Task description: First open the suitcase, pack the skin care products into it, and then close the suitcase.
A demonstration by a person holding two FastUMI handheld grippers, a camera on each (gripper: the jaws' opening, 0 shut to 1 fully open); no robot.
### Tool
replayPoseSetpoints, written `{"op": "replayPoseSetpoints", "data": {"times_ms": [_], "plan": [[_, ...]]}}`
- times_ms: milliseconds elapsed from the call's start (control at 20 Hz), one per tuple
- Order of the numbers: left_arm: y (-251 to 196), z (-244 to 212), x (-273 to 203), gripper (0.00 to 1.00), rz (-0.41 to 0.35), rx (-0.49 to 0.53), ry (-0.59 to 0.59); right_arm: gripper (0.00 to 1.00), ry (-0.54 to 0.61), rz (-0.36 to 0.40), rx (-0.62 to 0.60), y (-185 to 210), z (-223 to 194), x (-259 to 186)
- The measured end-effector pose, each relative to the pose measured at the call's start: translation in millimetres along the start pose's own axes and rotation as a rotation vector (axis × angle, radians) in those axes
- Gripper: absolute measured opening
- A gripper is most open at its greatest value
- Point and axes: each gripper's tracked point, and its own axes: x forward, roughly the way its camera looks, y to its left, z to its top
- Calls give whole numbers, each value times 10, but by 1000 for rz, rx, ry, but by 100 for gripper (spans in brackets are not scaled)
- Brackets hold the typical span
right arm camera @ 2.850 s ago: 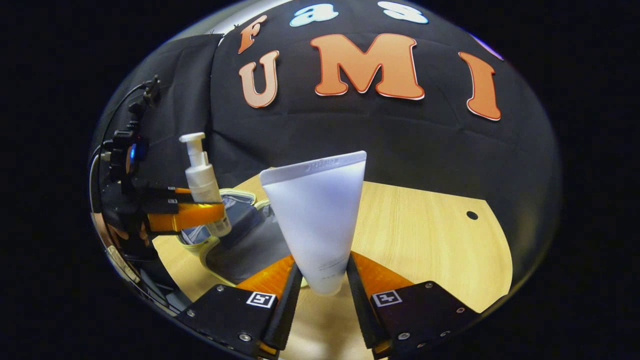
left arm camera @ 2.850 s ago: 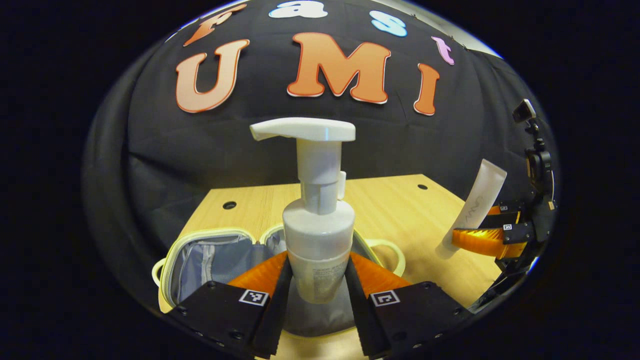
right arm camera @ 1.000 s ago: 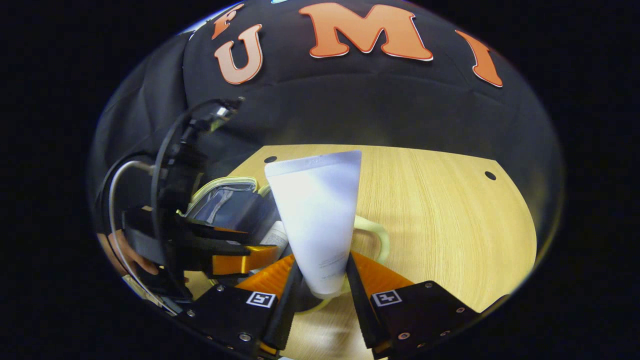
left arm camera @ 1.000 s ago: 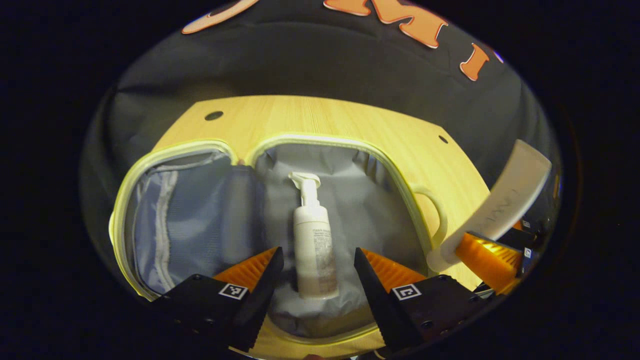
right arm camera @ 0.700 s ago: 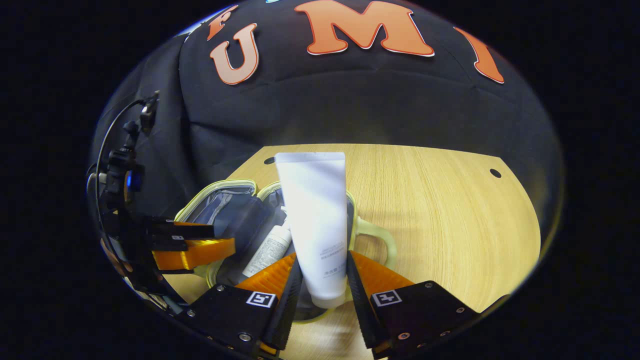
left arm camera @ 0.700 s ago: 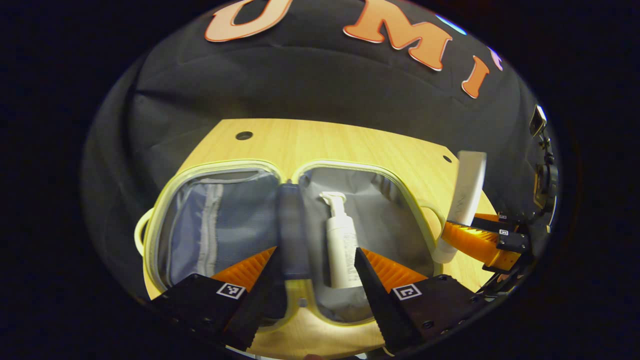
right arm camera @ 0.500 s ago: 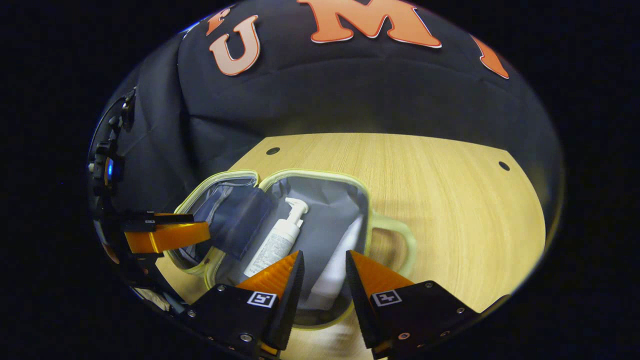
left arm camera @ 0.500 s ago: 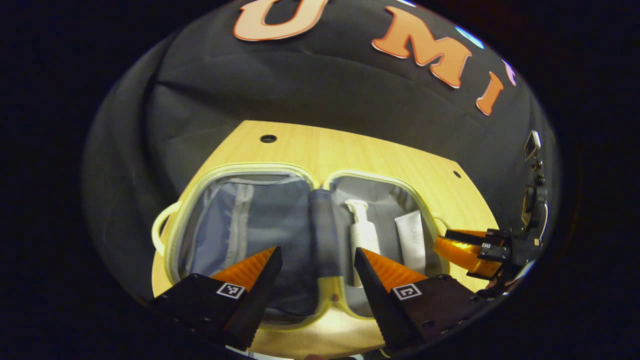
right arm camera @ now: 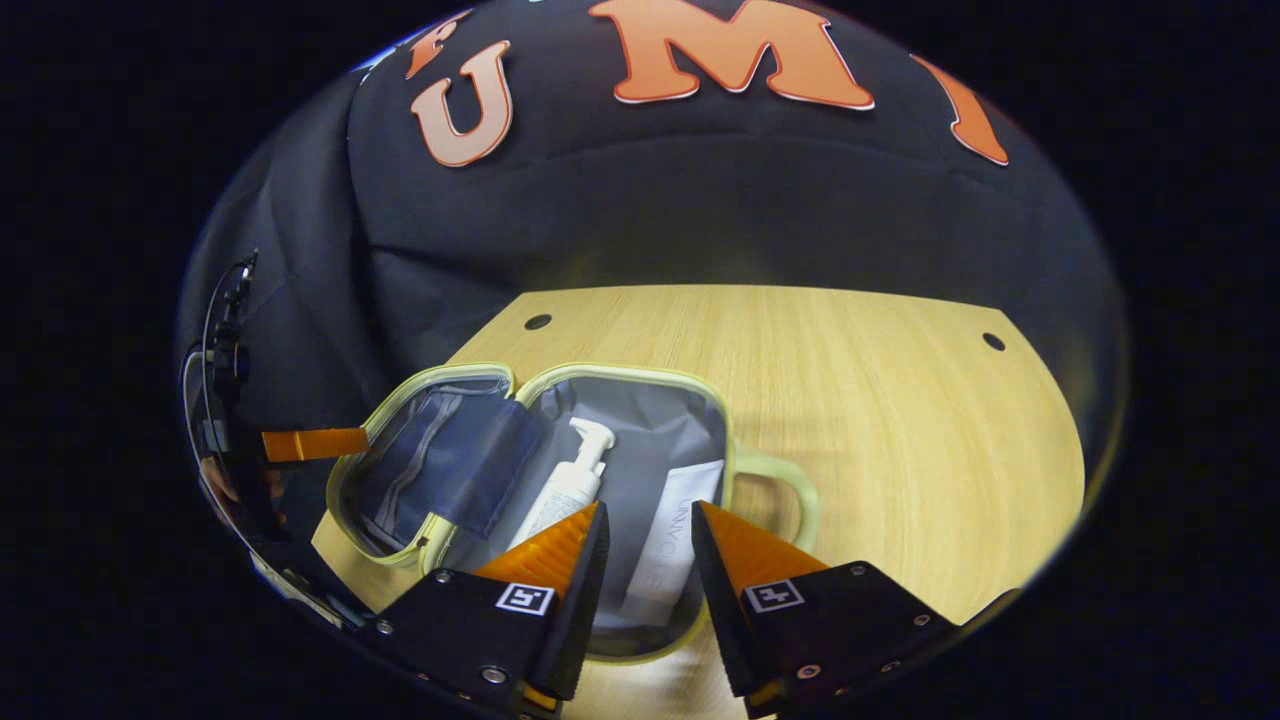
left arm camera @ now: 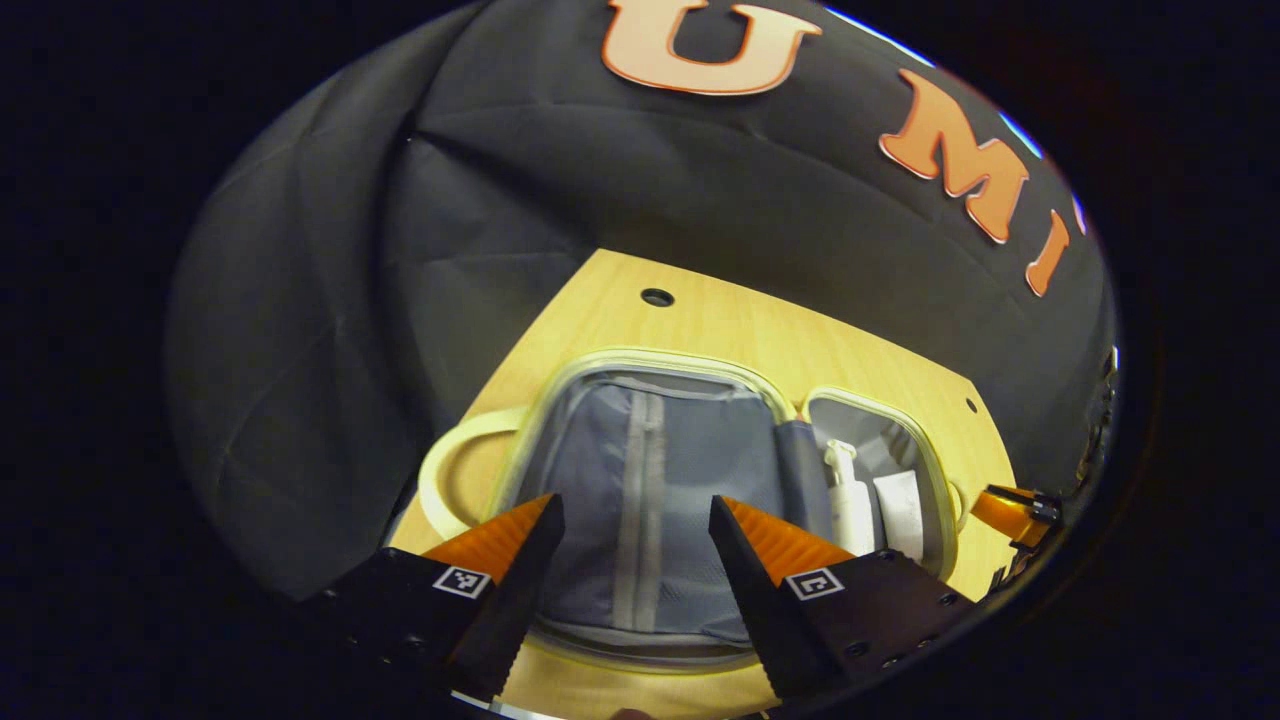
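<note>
White pump bottle point(right arm camera: 570, 487) partly hidden behind right tool point(right arm camera: 646, 540); both tools spread, empty.

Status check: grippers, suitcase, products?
Left gripper open, right gripper open. Pump bottle and tube lie inside open suitcase. Lid unobstructed.

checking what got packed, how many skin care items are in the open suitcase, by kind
pump bottle: 1
squeeze tube: 1
total: 2, both lying side by side in the same half of the suitcase
</note>
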Motion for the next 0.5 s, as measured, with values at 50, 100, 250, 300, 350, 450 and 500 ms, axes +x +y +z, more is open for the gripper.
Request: {"op": "replayPoseSetpoints", "data": {"times_ms": [50, 100, 250, 300, 350, 450, 500], "plan": [[117, 44, 38, 91, 8, -24, -7, 55, -13, -22, -11, -44, 42, -60], [241, 99, 55, 91, 17, -52, -8, 48, -26, -38, -17, -86, 84, -120], [610, 179, 87, 91, 47, -133, -17, 66, -74, -71, -13, -167, 272, -345], [715, 200, 108, 89, 60, -161, -20, 69, -87, -84, -15, -204, 323, -404], [816, 210, 145, 94, 66, -194, -19, 73, -101, -96, -21, -233, 365, -443], [1010, 210, 150, 94, 57, -271, -10, 77, -125, -119, -34, -286, 447, -515], [1089, 185, 166, 94, 43, -313, -3, 78, -131, -129, -34, -312, 474, -565]]}}
